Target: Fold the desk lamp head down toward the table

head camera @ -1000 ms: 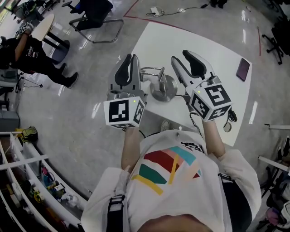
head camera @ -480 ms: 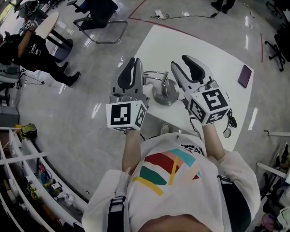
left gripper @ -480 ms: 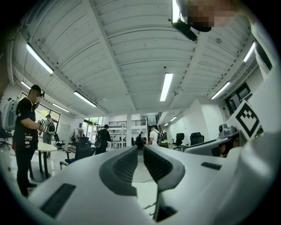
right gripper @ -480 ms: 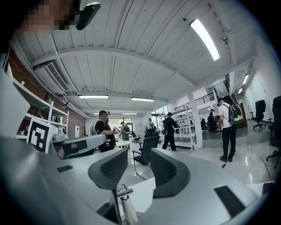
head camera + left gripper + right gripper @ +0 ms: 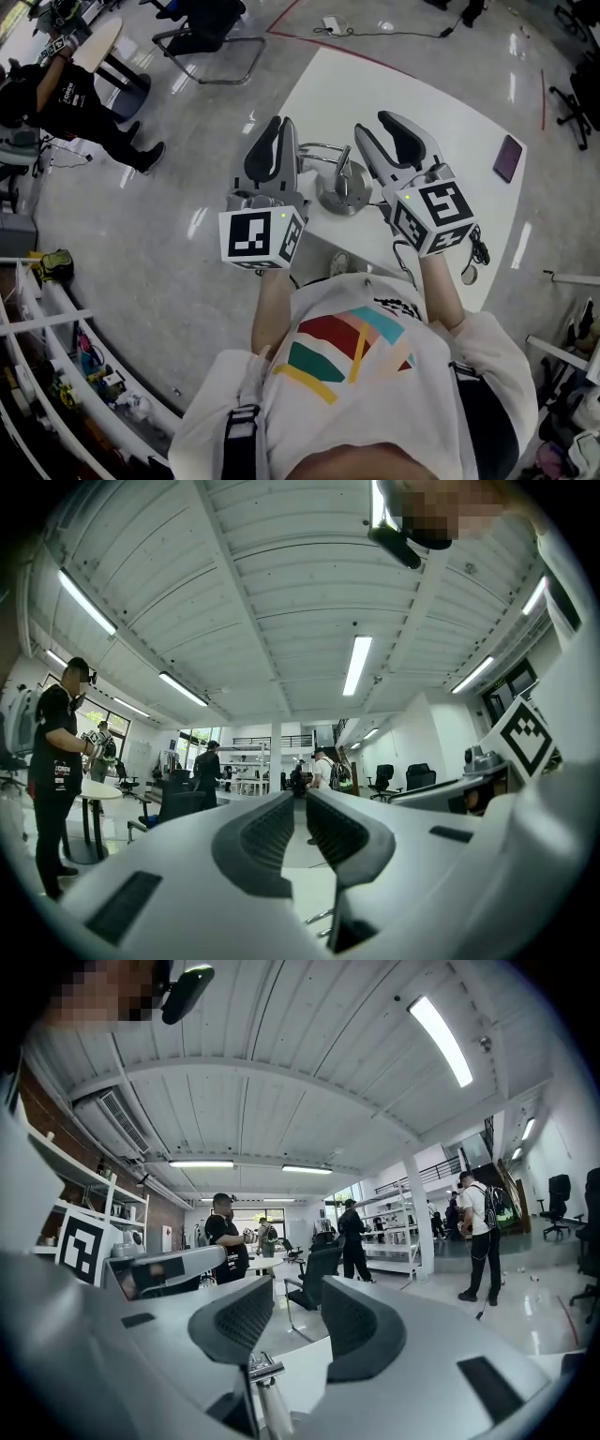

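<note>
The desk lamp has a round silvery base (image 5: 342,198) near the white table's (image 5: 422,103) front edge, a short stem (image 5: 339,167) rising from it and a thin curved metal head (image 5: 314,149) to the left. My left gripper (image 5: 273,131) hovers just left of the lamp, jaws shut with nothing between them (image 5: 300,803). My right gripper (image 5: 377,128) hovers just right of the lamp, jaws open and empty (image 5: 298,1290). The right gripper view shows the lamp's metal stem (image 5: 262,1374) low between the jaws. Neither gripper touches the lamp.
A dark purple phone (image 5: 507,157) lies at the table's far right. Cables (image 5: 475,249) hang at the table's near right edge. A black chair (image 5: 202,33) and a standing person (image 5: 70,98) are on the floor to the left. Shelving (image 5: 56,375) runs along the lower left.
Both grippers have held almost still beside the lamp; the left one has edged slightly forward. The lamp has not moved.
</note>
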`<state>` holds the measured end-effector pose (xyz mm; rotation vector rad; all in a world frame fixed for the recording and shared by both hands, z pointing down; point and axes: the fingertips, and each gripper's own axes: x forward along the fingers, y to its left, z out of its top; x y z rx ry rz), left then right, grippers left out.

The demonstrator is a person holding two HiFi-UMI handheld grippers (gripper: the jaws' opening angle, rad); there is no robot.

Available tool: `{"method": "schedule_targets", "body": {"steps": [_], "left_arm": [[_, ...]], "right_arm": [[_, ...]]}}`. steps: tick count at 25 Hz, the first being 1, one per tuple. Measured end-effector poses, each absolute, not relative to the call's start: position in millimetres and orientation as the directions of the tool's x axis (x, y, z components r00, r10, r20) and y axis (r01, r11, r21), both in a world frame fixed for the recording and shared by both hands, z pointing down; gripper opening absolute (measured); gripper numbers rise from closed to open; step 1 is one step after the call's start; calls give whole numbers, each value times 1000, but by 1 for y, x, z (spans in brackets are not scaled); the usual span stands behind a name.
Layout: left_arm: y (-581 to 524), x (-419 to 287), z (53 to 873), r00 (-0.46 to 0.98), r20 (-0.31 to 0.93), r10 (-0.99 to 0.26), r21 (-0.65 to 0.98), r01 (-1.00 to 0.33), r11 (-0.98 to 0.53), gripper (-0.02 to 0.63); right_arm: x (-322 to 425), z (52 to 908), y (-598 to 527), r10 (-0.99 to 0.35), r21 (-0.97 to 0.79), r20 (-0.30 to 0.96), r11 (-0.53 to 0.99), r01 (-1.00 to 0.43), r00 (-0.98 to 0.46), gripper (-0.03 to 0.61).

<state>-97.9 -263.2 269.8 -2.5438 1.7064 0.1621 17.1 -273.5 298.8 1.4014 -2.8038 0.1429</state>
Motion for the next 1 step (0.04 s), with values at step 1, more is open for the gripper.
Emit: {"method": "schedule_targets", "body": {"steps": [1], "left_arm": [[-262,-98,270,377,-130,-917,-2,-925,-380,90]], "right_arm": [[17,299,-273,-798,-79,44,597,-798,-601,169]]}}
